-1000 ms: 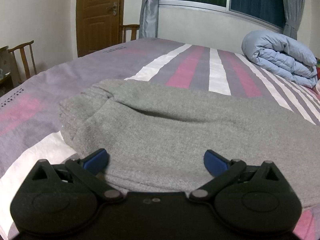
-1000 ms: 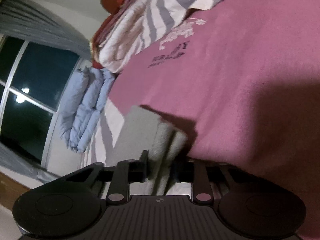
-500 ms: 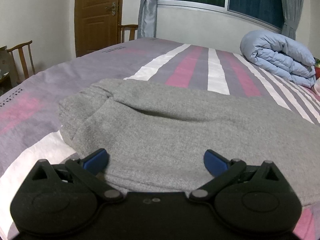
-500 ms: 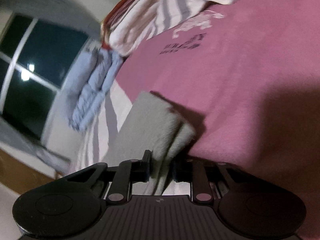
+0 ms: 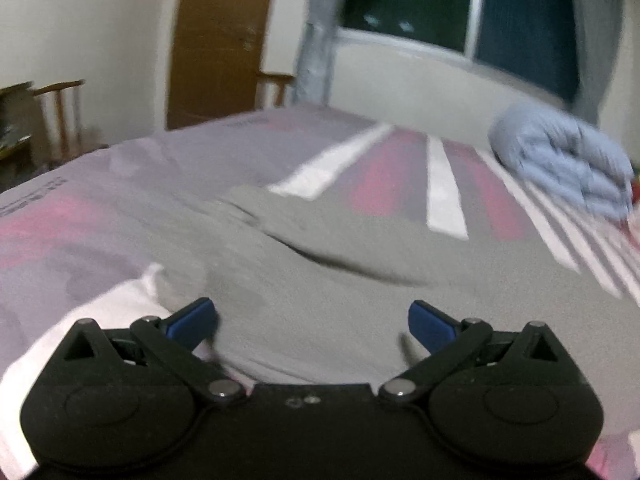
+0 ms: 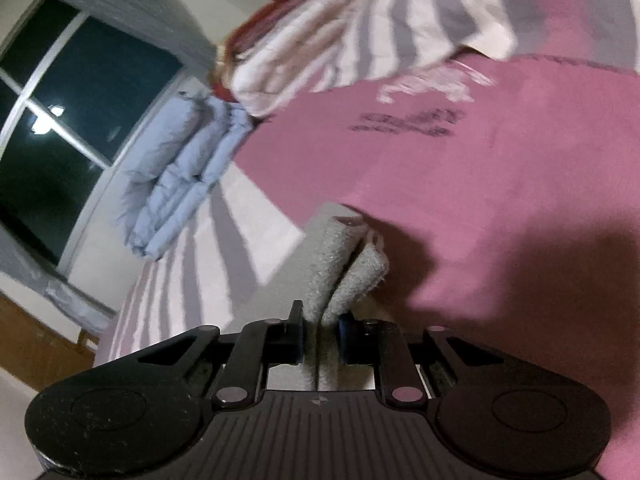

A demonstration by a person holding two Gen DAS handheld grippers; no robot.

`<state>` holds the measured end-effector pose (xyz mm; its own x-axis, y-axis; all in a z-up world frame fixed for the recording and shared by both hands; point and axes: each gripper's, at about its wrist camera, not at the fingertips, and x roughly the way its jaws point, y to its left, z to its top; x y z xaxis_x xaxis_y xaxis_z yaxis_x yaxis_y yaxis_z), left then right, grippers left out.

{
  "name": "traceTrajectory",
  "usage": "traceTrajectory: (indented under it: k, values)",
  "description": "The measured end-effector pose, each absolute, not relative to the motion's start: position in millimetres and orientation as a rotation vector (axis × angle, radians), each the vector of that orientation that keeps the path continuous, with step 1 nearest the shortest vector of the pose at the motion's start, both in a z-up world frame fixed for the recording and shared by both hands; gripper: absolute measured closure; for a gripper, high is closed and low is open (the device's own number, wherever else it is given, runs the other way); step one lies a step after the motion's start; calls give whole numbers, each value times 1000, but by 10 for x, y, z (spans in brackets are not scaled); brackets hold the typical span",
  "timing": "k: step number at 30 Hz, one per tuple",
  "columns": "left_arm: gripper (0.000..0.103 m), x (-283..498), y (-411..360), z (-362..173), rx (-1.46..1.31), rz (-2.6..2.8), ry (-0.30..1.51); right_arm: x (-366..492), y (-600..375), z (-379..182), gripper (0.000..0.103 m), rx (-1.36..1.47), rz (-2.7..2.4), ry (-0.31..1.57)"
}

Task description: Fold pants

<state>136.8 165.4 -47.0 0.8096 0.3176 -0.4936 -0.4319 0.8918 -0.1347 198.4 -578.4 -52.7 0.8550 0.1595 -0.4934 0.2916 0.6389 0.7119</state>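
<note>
Premises: domestic bedroom. Evidence: bed [image 5: 120, 200] w/ striped pink, grey & white cover; rolled blue duvet [image 5: 568, 168] at far side; wooden door [image 5: 220, 40]; wooden chair [image 5: 60, 116] by wall; curtained window [image 5: 440, 8], dark outside; striped pillows [image 6: 360, 32].

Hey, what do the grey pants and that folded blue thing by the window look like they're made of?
The grey pants look like a soft, matte knit or fleece: the doubled edge pinched in the right gripper shows a fuzzy, towel-like nap. The folded light-blue quilt looks like a padded, stitched comforter with a smooth, slightly sheeny shell, judging by its puffy channels; motion blur leaves the exact fabric open.
</note>
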Motion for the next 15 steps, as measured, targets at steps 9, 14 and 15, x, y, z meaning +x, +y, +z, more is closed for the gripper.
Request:
traceTrajectory:
  k: [9, 14, 15]
  values:
    - [6, 1043, 2260, -527, -506, 569, 453, 2211, -5114, -11, 87, 832, 22, 497]
    - [6, 952, 2410, -563, -534, 575, 460, 2424, -4339, 225, 87, 807, 176, 486]
    - [6, 937, 2431, -565, -538, 577, 458, 2461, -4106, 262, 87, 793, 221, 493]
